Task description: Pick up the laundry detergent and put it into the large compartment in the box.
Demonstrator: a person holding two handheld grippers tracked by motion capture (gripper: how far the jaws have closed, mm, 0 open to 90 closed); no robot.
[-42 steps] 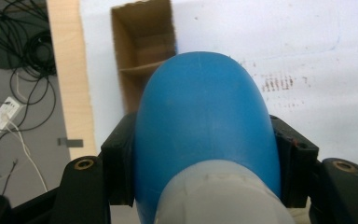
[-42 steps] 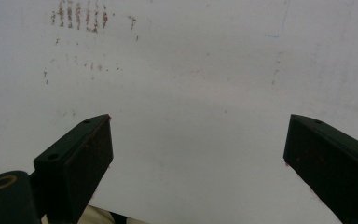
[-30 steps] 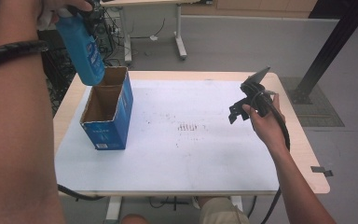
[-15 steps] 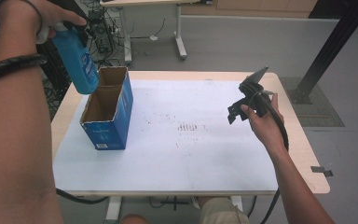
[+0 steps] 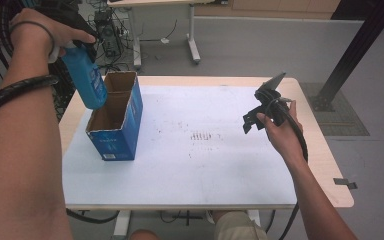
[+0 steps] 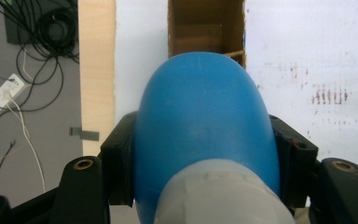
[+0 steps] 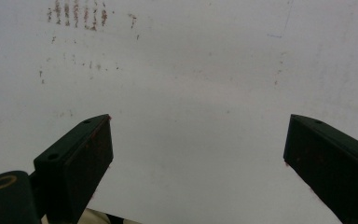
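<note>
The blue cardboard box (image 5: 116, 120) is the landmark here: it stands open at the top, near the left edge of the white table sheet (image 5: 190, 170), and its front wall carries a white printed label that is too small to read. No other writing can be read; the blue bottle (image 5: 85, 80) shows no label on the side that faces the high view camera. The left gripper (image 6: 200, 154) is clenched on this bottle, its two black jaws pressing on both sides of the blue body just below the grey cap (image 6: 223, 196). In the high view the bottle hangs above the left rim of the box, its long axis nearly upright and a little tilted, with the cap end up in the gripper and the rounded bottom pointing down toward the opening. In the left gripper view the same bottom points straight at the brown inside of the box (image 6: 205, 28), and I cannot tell if it has passed the rim. The right gripper (image 7: 198, 154) is released, its jaws stand wide apart with nothing between them, and it hovers over the bare sheet well to the right of the box, beyond some faint reddish marks (image 5: 205, 136).
</note>
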